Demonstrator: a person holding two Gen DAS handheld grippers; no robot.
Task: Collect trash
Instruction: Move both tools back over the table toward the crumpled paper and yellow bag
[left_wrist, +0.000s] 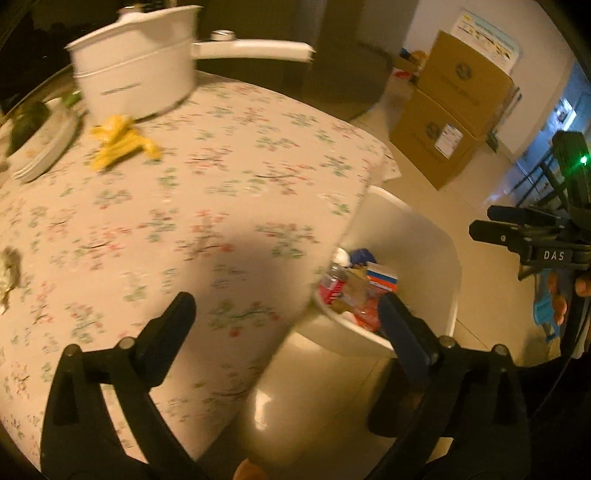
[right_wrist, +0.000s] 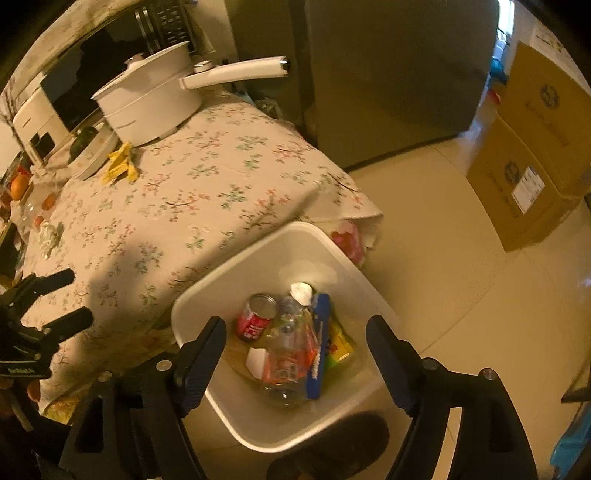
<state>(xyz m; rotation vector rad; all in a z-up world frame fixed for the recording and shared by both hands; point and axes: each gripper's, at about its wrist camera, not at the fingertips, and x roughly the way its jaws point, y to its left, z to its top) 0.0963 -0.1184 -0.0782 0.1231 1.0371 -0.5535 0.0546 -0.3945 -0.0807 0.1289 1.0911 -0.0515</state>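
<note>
A white trash bin (right_wrist: 207, 295) (left_wrist: 424, 236) stands on the floor beside the floral-cloth table (right_wrist: 192, 192). It holds a red can (right_wrist: 255, 317), a clear plastic bottle (right_wrist: 291, 354), a blue packet (right_wrist: 319, 350) and paper scraps. A yellow banana peel (left_wrist: 118, 142) (right_wrist: 120, 162) lies on the table near the white pot (left_wrist: 140, 74) (right_wrist: 147, 107). A crumpled wrapper (left_wrist: 9, 269) (right_wrist: 50, 236) lies at the table's left. My left gripper (left_wrist: 284, 310) is open and empty over the table's edge. My right gripper (right_wrist: 295, 332) is open and empty above the bin.
A stack of plates (left_wrist: 40, 140) with a dark green item sits left of the pot. Cardboard boxes (left_wrist: 454, 114) (right_wrist: 539, 155) stand on the tiled floor at the right. A dark cabinet (right_wrist: 388, 74) is behind the table. Oranges (right_wrist: 18, 184) lie at the far left.
</note>
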